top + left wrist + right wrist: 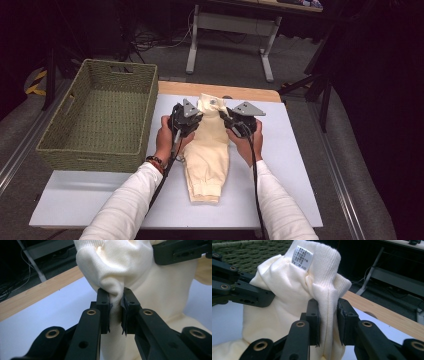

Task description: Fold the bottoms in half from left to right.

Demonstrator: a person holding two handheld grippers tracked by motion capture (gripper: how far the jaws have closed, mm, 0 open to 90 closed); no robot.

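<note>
High view: a pair of cream knit trousers (207, 150) lies on the pale blue-white table top (290, 170), its long axis running from the cuffs near the person up to the waistband at the far end. The left gripper (186, 120) and the right gripper (239, 120) flank that waistband, equally near it, lifting it between them. A green woven rectangular basket (100, 117) stands well off beyond the left jaws' outer side, likely the garment's destination.

Left gripper view: the black jaws pinch a bunched fold of soft fabric (116, 293); the garment rises ahead and above them.

Right gripper view: the jaws clamp the ribbed waistband edge (328, 315), seam upright between them; a white care label (302, 258) sits above, and the wooden table edge (387, 312) runs to their right
</note>
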